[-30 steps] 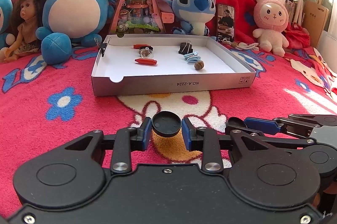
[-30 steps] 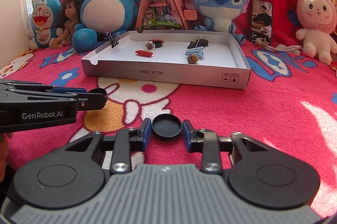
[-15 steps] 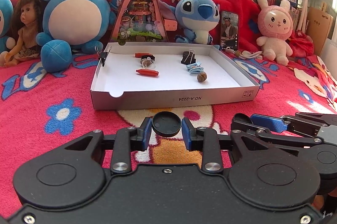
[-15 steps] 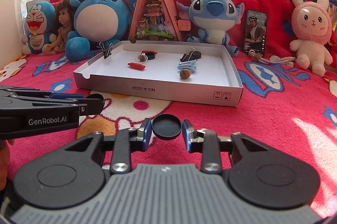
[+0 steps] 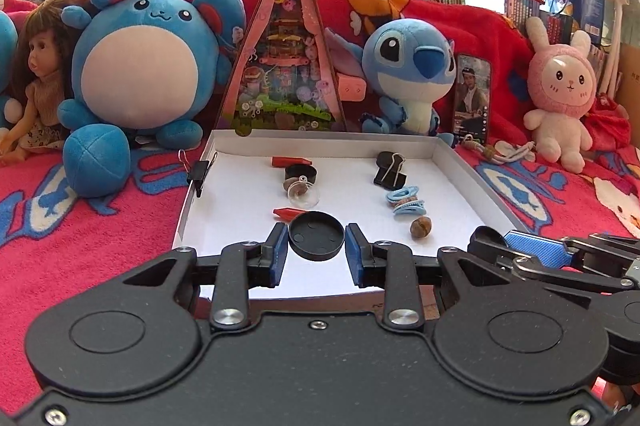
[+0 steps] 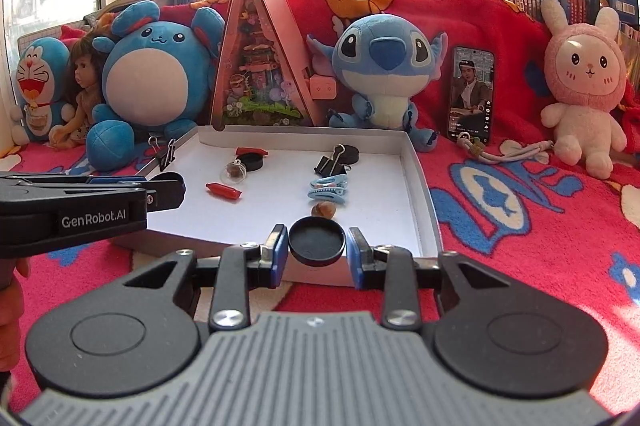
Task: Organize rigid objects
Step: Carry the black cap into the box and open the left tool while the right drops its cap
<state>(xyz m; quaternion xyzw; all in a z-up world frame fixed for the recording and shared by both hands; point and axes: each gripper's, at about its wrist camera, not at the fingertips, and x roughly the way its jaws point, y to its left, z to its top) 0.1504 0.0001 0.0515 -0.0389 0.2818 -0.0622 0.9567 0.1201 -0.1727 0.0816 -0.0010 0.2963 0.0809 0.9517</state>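
Observation:
My left gripper (image 5: 316, 253) is shut on a round black cap (image 5: 316, 235) and holds it over the front edge of the white cardboard tray (image 5: 240, 193). My right gripper (image 6: 317, 252) is shut on a second round black cap (image 6: 317, 235) just above the tray's front right wall (image 6: 420, 185). In the tray lie two red pieces (image 5: 289, 213), a black disc (image 5: 301, 173), a clear ball with a brown stone (image 5: 303, 194), a binder clip (image 5: 390, 173), blue hair clips (image 5: 405, 201) and a brown nut (image 5: 421, 226).
The tray sits on a red patterned blanket (image 6: 520, 209). Behind it stand plush toys (image 5: 140, 73), a doll (image 5: 40, 85), a triangular toy box (image 5: 286, 57), a Stitch plush (image 6: 384, 65), a phone (image 6: 471, 93) and a pink bunny (image 6: 584, 89). A binder clip (image 5: 198, 171) grips the tray's left wall.
Both grippers have moved forward and up to the tray's front edge, each still holding its black cap. The tray now looms much closer in both views.

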